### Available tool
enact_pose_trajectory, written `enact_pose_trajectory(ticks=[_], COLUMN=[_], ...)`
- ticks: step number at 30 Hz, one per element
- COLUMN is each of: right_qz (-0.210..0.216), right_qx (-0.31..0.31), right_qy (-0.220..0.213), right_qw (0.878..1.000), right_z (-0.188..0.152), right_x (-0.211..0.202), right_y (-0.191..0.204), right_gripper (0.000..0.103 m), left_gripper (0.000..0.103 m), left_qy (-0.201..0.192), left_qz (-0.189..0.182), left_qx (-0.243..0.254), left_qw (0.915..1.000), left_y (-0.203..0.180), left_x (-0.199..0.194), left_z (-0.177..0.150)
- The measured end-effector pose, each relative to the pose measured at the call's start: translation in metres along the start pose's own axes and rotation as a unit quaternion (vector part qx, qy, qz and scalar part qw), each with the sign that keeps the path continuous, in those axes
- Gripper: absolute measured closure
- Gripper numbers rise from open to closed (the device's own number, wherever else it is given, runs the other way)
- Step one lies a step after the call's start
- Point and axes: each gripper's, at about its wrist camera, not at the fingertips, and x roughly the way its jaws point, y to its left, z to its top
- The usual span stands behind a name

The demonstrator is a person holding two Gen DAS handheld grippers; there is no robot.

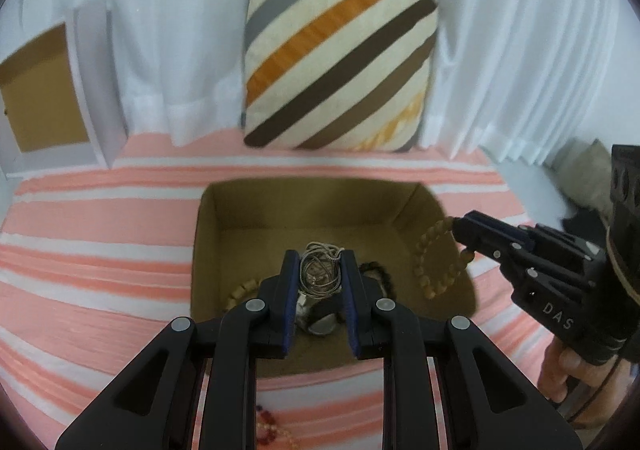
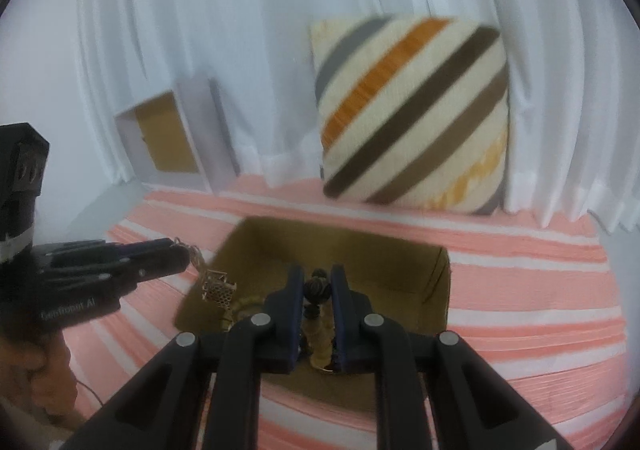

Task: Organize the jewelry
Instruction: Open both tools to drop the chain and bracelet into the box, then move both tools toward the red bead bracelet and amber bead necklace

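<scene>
Both pieces of jewelry hang over the open cardboard box, which sits on the pink-and-white striped bedspread toward its back edge, in front of the striped cushion.

The left hand-held gripper is clenched on a tangled silver chain necklace; from the right wrist view a gold lattice pendant dangles from it just over the box's left wall. The right hand-held gripper is clamped on a wooden bead bracelet, pinched at its dark knot bead, and the loop hangs free above the box's right wall.

Already on the box floor, near its front wall, lie a metal watch-like piece, another run of tan beads and a dark bracelet (partly hidden behind the left fingers).

The chain looks light, limp and slippery, and it will likely snag on itself or on the pad edges at release, so a grip on the bunched middle suits it better than on a single strand. The bracelet seems light too, with stiff beads on a flexible cord; holding one bead or the knot is secure, though the loop will swing. Neither looks fragile, but the pendant's fine lattice could bend if squeezed directly.

A red and pale bead strand lies on the bedspread near its front edge, outside the box.
</scene>
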Motion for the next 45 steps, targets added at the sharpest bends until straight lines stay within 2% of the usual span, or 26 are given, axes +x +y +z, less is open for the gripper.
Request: enact_pose_trajectory(ticks=[3, 5, 6, 7, 8, 9, 10, 15, 25, 36, 41, 45], right_qz=[-0.001, 0.000, -0.006, -0.010, -0.012, -0.014, -0.016, -0.024, -0.035, -0.042, -0.041, -0.035], right_qx=[0.013, 0.025, 0.034, 0.043, 0.051, 0.057, 0.059, 0.062, 0.047, 0.041, 0.032, 0.029], right_qy=[0.021, 0.030, 0.031, 0.026, 0.018, 0.011, 0.009, -0.001, -0.007, -0.014, -0.010, 0.000], right_qw=[1.000, 0.999, 0.999, 0.999, 0.998, 0.998, 0.998, 0.998, 0.998, 0.998, 0.999, 0.999], right_z=[-0.007, -0.011, -0.014, -0.015, -0.017, -0.018, -0.020, -0.035, -0.085, -0.123, -0.137, -0.150], right_x=[0.024, 0.032, 0.033, 0.032, 0.028, 0.025, 0.022, 0.004, -0.042, -0.078, -0.082, -0.080], right_y=[-0.010, -0.017, -0.020, -0.023, -0.026, -0.028, -0.028, -0.025, 0.003, 0.034, 0.046, 0.050], right_gripper=[0.088, 0.081, 0.061, 0.045, 0.044, 0.044, 0.044, 0.044, 0.044, 0.044, 0.044, 0.044], left_gripper=[0.081, 0.070, 0.045, 0.032, 0.019, 0.012, 0.011, 0.010, 0.010, 0.009, 0.009, 0.009], left_qy=[0.014, 0.026, 0.029, 0.027, 0.016, 0.007, 0.004, 0.003, -0.006, -0.016, -0.012, -0.004], left_qz=[0.010, 0.021, 0.028, 0.039, 0.047, 0.054, 0.058, 0.069, 0.089, 0.090, 0.091, 0.101], left_qx=[-0.005, -0.006, -0.008, -0.010, -0.011, -0.010, -0.010, -0.015, -0.011, -0.024, -0.043, -0.066], left_qw=[0.9998, 0.9994, 0.9991, 0.9988, 0.9987, 0.9984, 0.9982, 0.9975, 0.9960, 0.9955, 0.9949, 0.9926], left_y=[0.004, 0.006, 0.007, 0.009, 0.010, 0.011, 0.012, 0.019, 0.015, 0.018, 0.035, 0.065], left_x=[0.021, 0.031, 0.033, 0.032, 0.028, 0.022, 0.019, 0.002, -0.043, -0.078, -0.086, -0.090], left_z=[-0.009, -0.013, -0.014, -0.017, -0.021, -0.023, -0.025, -0.040, -0.091, -0.118, -0.134, -0.159])
